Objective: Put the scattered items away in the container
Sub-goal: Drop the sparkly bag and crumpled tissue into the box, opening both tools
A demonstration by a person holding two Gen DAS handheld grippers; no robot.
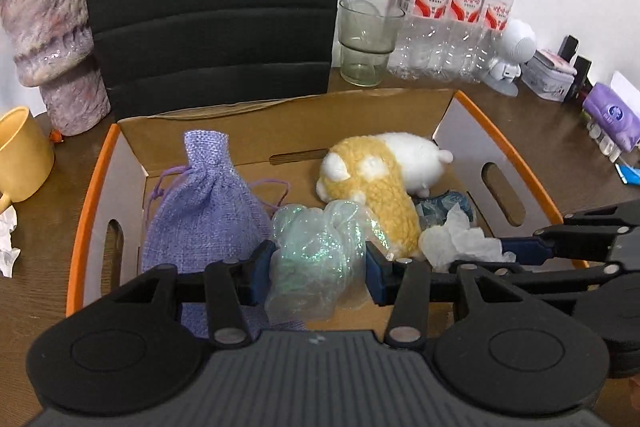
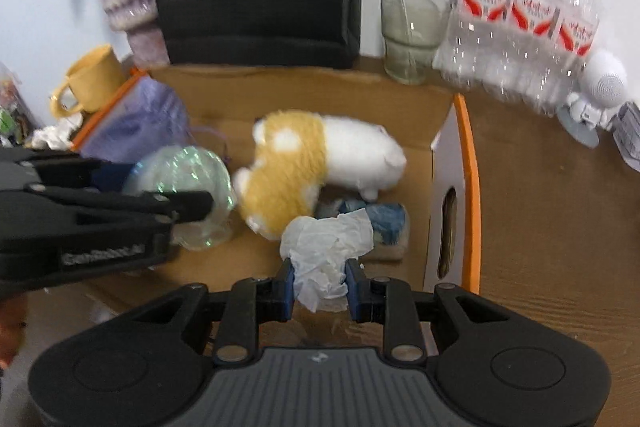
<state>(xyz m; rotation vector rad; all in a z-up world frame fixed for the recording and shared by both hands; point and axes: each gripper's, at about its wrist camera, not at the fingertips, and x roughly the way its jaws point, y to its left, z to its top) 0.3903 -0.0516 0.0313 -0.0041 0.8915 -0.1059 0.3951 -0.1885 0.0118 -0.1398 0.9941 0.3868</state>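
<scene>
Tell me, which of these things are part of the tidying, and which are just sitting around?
Part of the job:
cardboard box
purple pouch
plush toy
iridescent wrap, in left gripper
crumpled tissue, in right gripper

Just lying about:
water bottles
glass
yellow mug
vase

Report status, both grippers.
Left gripper shut on shiny pouch, right gripper shut on tissue. Both over the box. Nothing blocking.

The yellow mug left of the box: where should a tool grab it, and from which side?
Judging from the right wrist view, grip the yellow mug by its rim wall, one finger inside and one outside, coming from above. It stands upright with its mouth open; its handle points toward the camera and looks awkward for flat pads.
</scene>
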